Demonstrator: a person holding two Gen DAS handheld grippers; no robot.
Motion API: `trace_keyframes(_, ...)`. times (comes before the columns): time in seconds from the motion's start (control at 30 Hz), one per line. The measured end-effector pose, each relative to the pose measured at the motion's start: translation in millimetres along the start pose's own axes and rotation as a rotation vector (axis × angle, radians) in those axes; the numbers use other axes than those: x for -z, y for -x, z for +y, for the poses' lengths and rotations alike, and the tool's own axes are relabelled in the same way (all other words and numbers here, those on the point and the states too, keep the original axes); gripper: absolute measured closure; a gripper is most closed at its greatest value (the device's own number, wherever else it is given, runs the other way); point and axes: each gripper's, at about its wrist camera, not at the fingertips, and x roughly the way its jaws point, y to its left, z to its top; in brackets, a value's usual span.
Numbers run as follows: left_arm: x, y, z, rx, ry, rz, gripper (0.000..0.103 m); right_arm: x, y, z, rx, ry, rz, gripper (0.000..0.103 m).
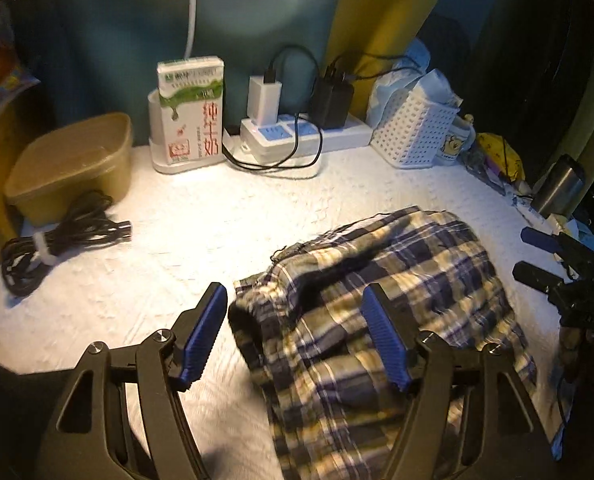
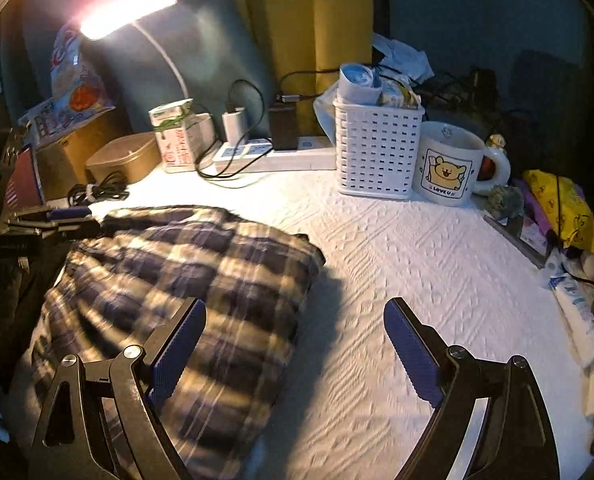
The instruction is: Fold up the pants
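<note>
The plaid pants (image 1: pixel 397 292) lie bunched and partly folded on the white textured table cover (image 1: pixel 177 240). My left gripper (image 1: pixel 295 300) is open, its jaws straddling the near left edge of the pants, holding nothing. In the right wrist view the pants (image 2: pixel 201 280) lie at the left. My right gripper (image 2: pixel 295 316) is open and empty, its left finger (image 2: pixel 177 352) over the pants' right edge and its right finger over bare cover. The right gripper also shows at the right edge of the left wrist view (image 1: pixel 537 256), and the left gripper at the left edge of the right wrist view (image 2: pixel 57 218).
Along the back stand a milk carton (image 1: pixel 191 112), a power strip with chargers (image 1: pixel 297 128), a white perforated basket (image 2: pixel 377 152), a bear mug (image 2: pixel 449 164) and a brown lidded box (image 1: pixel 73 164). A coiled black cable (image 1: pixel 57 240) lies left. A lit desk lamp (image 2: pixel 125 8) hangs above.
</note>
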Motion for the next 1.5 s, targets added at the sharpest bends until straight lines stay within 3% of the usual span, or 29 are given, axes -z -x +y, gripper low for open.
trace_keyframes(0.47,-3,-52,-2,0.107,-0.021,0.131,0.033,-6,-60,-10,-0.076,-0.047,0.056,0.012)
trace_keyframes(0.63,1,-53,-8,0.104,-0.051,0.119,0.034,-4,-69,-13,-0.094,-0.069,0.073,0.012)
trace_keyframes(0.87,6,-53,-14,0.089,-0.051,0.088,0.052,-6,-77,-12,-0.126,-0.081,0.095,0.013)
trace_keyframes(1.07,6,-56,-19,0.103,-0.059,0.049,0.080,-13,-82,-7,-0.189,-0.090,0.091,0.039)
trace_keyframes(1.13,7,-54,-17,0.116,-0.048,0.034,0.085,-15,-84,-2,-0.195,-0.085,0.093,0.043)
trace_keyframes(1.3,6,-44,-19,0.122,-0.050,0.003,0.089,-17,-85,3,-0.220,-0.076,0.101,0.074)
trace_keyframes(1.5,5,-20,-27,0.112,-0.053,-0.055,0.090,-17,-74,14,-0.186,-0.026,0.060,0.085)
